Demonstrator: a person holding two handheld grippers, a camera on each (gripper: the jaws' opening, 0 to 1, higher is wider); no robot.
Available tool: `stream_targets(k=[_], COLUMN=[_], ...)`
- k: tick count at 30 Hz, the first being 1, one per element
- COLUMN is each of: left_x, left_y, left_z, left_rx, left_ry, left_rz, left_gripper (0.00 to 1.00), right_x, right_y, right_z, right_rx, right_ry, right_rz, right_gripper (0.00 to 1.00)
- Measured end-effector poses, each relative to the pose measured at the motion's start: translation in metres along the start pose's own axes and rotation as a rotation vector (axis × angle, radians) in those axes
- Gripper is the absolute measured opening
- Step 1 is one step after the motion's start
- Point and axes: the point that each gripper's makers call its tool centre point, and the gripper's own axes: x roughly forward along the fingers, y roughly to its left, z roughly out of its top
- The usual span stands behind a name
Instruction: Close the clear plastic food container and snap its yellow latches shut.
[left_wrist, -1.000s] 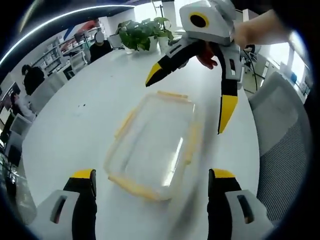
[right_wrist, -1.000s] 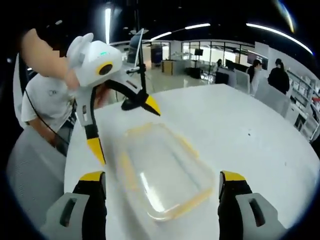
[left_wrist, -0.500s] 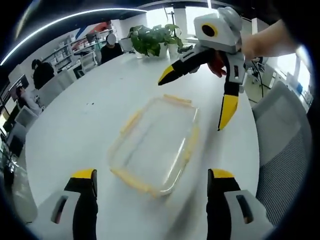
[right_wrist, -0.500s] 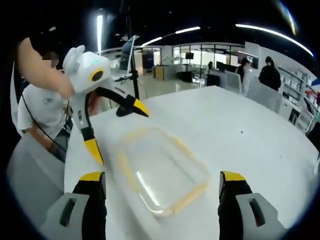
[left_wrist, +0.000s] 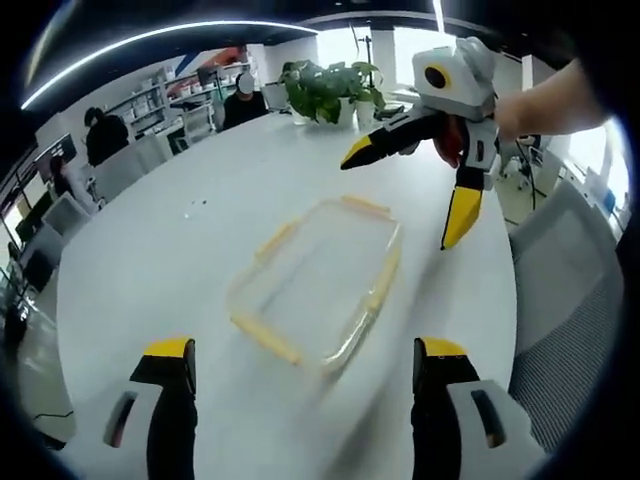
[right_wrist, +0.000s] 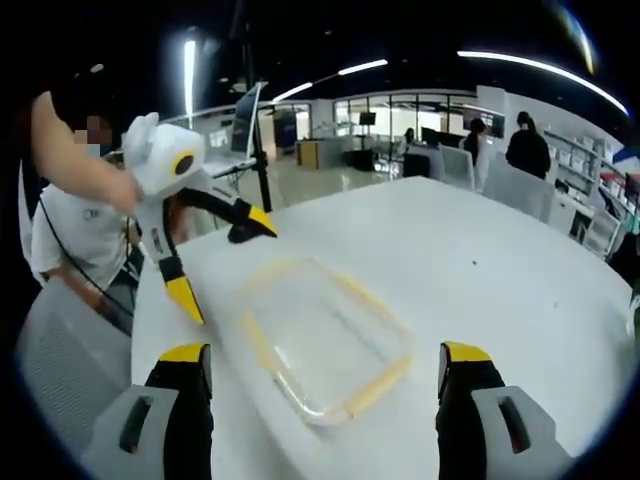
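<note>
The white table (left_wrist: 160, 260) lies bare on every side of the clear container (left_wrist: 318, 275), which sits near one edge and is the one thing standing in that stretch. Both grippers hang above it with jaws spread wide: the right gripper (left_wrist: 415, 190) over the container's far end, the left gripper (right_wrist: 215, 262) beside its other end. A potted plant (left_wrist: 325, 88) stands at the table's far edge, well apart. Grey chairs (left_wrist: 560, 290) crowd the near edge.

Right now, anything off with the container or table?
Nothing stands out. The clear container lies flat on the white table, lid on, yellow latches intact, no spill. Both tongs are open and apart from it.
</note>
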Motion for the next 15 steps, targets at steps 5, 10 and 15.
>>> stream_targets(k=[5,10,15], left_x=[-0.0035,-0.0063,-0.0085], left_y=[0.0005,-0.0009,-0.0043], left_z=[-0.0022,-0.0005,0.0006], left_rx=[-0.028,-0.054,-0.078], left_ry=[-0.018,-0.04,-0.062], left_rz=[0.01,0.019,0.022], left_gripper=[0.91,0.91,0.92], right_x=[-0.0026,-0.0054,-0.0089], right_y=[0.0036,0.0046,0.0089], right_z=[-0.0025,-0.002,-0.0004], right_rx=[0.005,0.029,0.039], right_ry=[-0.001,-0.018,-0.036], right_rz=[-0.001,-0.006,-0.01], right_gripper=[0.95,0.95,0.96])
